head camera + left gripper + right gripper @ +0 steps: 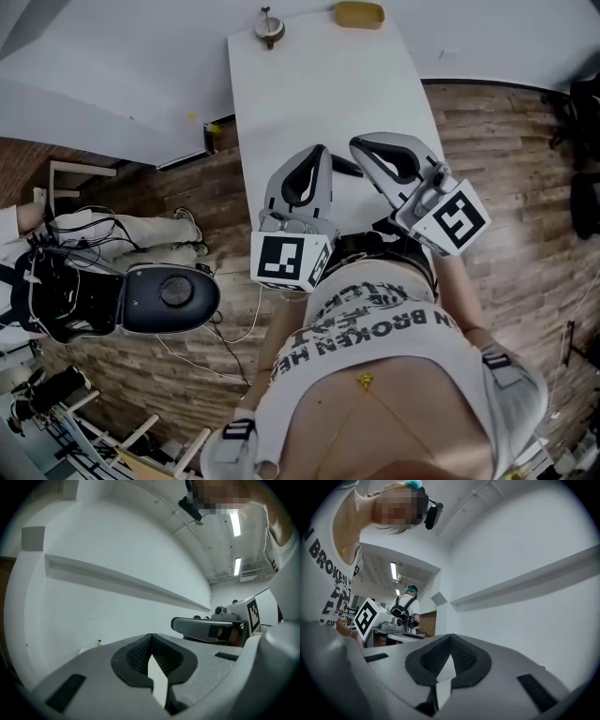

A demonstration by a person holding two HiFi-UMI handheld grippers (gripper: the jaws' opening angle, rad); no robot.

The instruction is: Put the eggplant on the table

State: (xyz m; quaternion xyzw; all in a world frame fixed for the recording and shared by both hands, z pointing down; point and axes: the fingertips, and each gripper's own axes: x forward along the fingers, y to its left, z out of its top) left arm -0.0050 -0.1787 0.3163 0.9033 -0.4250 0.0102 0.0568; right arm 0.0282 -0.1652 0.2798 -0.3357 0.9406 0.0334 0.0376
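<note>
**Desk:** What's the biggest thing in front of you?

**Me:** The long white table (319, 84), smooth and matte, running away from me over a brown wood-plank floor (506, 141).

**Desk:** And your grippers?

**Me:** I hold both level, close to my chest and above the table's near end. The left gripper (314, 159) is grey moulded plastic with ribbed black pads. Its jaws are pressed together on nothing. The right gripper (364, 145) is clenched and empty too. I'd call that a ready pose, not a carry.

**Desk:** Where's the eggplant?

**Me:** I can't find it in any view. The far end holds a shallow yellow dish (359, 14) and a small round metal object (269, 28) with a knob, set apart from each other. By my judgement nothing is picked up yet, so finding the eggplant comes first.
</note>
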